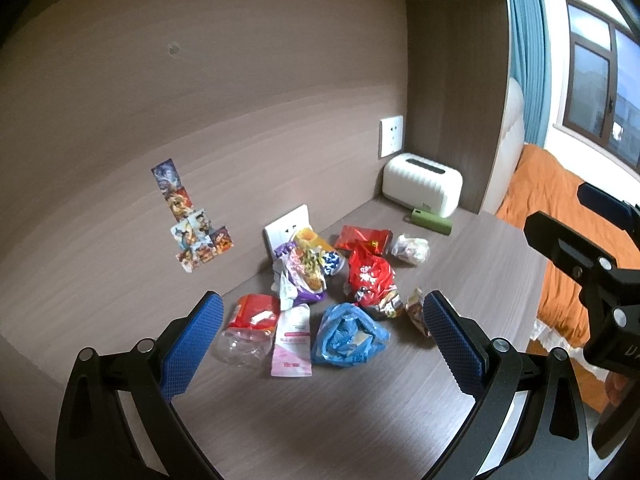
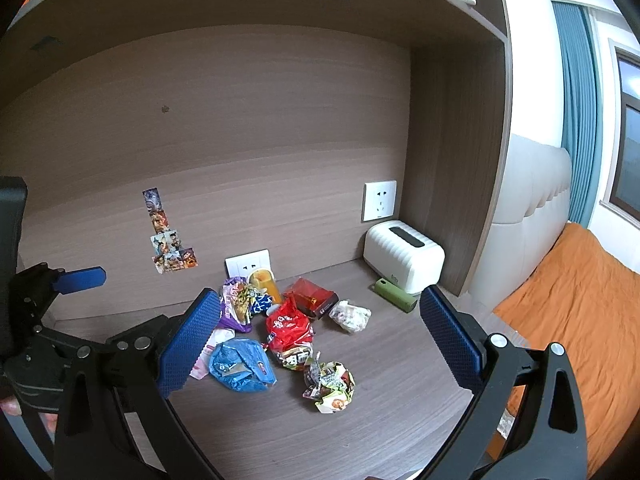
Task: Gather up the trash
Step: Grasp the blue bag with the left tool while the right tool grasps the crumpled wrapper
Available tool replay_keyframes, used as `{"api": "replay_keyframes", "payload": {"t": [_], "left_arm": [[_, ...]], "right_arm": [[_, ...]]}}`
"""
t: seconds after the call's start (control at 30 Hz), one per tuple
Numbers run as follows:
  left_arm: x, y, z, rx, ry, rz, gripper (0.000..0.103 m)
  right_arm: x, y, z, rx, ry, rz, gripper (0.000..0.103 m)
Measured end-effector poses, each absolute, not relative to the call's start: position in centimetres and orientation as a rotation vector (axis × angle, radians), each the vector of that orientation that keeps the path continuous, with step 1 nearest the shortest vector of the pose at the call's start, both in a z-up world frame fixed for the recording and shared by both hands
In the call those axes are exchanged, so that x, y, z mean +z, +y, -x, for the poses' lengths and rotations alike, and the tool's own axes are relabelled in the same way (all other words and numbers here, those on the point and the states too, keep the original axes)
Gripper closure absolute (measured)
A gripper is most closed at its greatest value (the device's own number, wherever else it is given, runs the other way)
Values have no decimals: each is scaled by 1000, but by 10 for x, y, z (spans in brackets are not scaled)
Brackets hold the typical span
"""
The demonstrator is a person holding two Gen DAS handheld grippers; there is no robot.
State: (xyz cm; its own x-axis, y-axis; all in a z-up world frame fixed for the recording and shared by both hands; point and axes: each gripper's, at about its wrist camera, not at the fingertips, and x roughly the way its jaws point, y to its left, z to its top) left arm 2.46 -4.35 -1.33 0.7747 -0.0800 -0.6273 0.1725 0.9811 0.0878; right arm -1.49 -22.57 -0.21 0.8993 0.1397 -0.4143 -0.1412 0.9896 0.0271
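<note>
Two wrist views of a brown wood-grain desk [image 2: 400, 432] set in an alcove, w/ a scatter of trash mid-desk, toward the far wall.

Left gripper [image 1: 322, 338]: jaws spread wide, holding nothing, hovering above the near edge of the pile. Right gripper [image 2: 320, 336]: also spread wide, empty, hovering near the pile's right side.

Trash items, approx. near to far:
- Blue plastic bag [image 1: 348, 334], crumpled, nearest centre. Soft, very light, slippery film; pinch a raised fold, not the flat.
- Pink-and-white pouch [image 1: 292, 336], flat, just left of the blue bag, touching it. Thin; best taken by an edge or corner.
- Clear plastic bottle w/ red label [image 1: 248, 326], lying on its side, far left of the pile. Light, likely crushes and rolls; grip across the body.
- Crumpled multicolour wrapper ball [image 2: 330, 384], nearest on the right. Springy, light; squeeze across the middle.
- Red snack bag [image 1: 370, 276], puffed, centre. Slick foil, prob. slips; grab the crimped top.
- Purple snack bag [image 1: 300, 276], left-centre, beside an orange cup-like item [image 1: 310, 240] against a wall socket [image 1: 286, 232].
- Red flat packet [image 1: 362, 238] and a small clear bag of scraps [image 1: 410, 249], far right.

Not trash, likely: white tissue box [image 1: 422, 190] in the far right corner, green cylinder-shaped case [image 1: 430, 222] lying just in front, stickers [image 1: 192, 220] on the back wall. An orange bedspread [image 2: 580, 320] lies right of the desk.

No bin in view.
</note>
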Motion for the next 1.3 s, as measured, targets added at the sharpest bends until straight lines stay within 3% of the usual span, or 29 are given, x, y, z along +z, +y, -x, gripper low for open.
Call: {"api": "replay_keyframes", "payload": {"t": [0.5, 1.3], "left_arm": [[-38, -44, -47, -171, 692, -159, 5], [-170, -77, -121, -302, 835, -352, 5]], "right_arm": [[-22, -221, -8, 142, 482, 10, 3], [-162, -227, -87, 88, 847, 7, 3]]}}
